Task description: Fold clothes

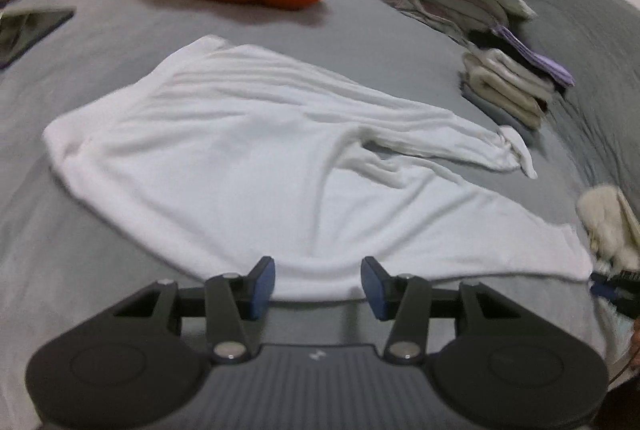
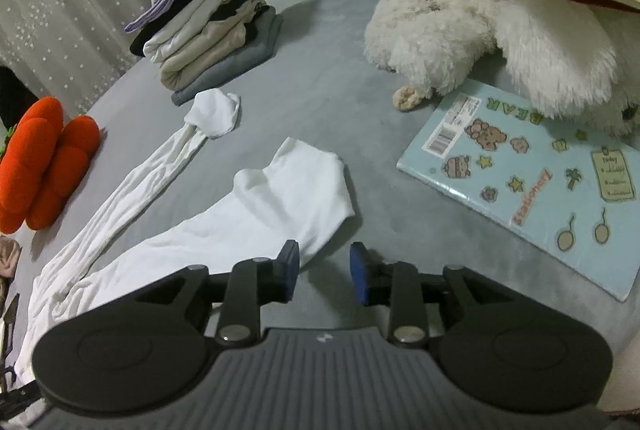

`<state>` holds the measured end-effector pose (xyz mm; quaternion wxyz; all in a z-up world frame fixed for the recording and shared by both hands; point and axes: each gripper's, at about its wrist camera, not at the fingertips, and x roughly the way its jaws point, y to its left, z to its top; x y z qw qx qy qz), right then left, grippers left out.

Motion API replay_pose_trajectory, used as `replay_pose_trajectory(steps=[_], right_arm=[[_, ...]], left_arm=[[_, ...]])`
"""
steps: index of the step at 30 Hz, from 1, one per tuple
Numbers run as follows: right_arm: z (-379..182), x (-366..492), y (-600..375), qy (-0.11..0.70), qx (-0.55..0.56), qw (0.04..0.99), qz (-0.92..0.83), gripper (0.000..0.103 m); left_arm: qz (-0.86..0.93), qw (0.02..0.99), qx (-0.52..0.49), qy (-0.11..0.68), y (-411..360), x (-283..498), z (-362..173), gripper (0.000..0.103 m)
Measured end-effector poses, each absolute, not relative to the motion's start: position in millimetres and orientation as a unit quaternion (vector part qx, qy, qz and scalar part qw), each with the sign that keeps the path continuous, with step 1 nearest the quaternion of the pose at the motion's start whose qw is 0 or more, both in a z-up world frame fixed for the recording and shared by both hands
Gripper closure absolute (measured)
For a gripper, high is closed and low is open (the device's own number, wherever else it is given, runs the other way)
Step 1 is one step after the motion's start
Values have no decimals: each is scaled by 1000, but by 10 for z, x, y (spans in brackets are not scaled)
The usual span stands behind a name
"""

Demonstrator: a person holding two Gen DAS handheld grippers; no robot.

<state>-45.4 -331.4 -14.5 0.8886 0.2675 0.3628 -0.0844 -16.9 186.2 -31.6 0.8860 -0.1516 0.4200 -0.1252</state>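
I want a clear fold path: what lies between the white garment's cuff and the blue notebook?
Only bare grey bedsheet between white garment and blue notebook, in the right wrist view.

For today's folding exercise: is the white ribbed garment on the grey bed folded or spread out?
Spread out: the white ribbed garment lies flat, wrinkled, one long sleeve stretched away, unfolded.

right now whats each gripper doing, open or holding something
Left gripper: open, empty, at the near edge of the white ribbed knit garment.
Right gripper: open, empty, by the same garment's leg end.
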Motion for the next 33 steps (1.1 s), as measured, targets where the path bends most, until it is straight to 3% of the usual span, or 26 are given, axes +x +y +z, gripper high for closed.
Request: replay_pose_trajectory(steps=[7, 9, 10, 15, 18, 20, 21, 22, 23, 25, 33], right_arm=[[-204, -399, -3342, 350, 277, 891, -83, 73], [-220, -383, -3350, 347, 280, 891, -83, 91], [-229, -376, -3354, 345, 281, 892, -83, 93], [-270, -336, -3371, 336, 288, 893, -81, 93], [-286, -310, -3360, 331, 290, 895, -76, 86], [-298, -293, -3353, 327, 291, 896, -73, 83], [-303, -285, -3349, 325, 292, 897, -72, 83], [-309, -276, -3345, 323, 292, 898, -70, 83], [-315, -267, -3342, 321, 293, 898, -68, 84], [-300, -250, -3310, 317, 278, 904, -72, 98], [60, -341, -3349, 289, 244, 921, -90, 100]], left_arm=[[-169, 869, -155, 439, 1805, -228, -327, 57], [-171, 854, -183, 456, 1836, -231, -382, 57], [-168, 848, -196, 464, 1851, -232, -410, 57], [-118, 847, -264, 445, 1956, -285, -513, 59], [-91, 862, -279, 414, 1944, -314, -557, 61], [-80, 872, -278, 396, 1893, -320, -597, 68], [-76, 878, -268, 389, 1850, -314, -611, 76], [-73, 884, -255, 384, 1809, -306, -619, 94], [-72, 889, -243, 381, 1773, -296, -625, 101], [-69, 891, -238, 380, 1760, -273, -599, 101], [-83, 892, -215, 390, 1794, -286, -102, 102]])
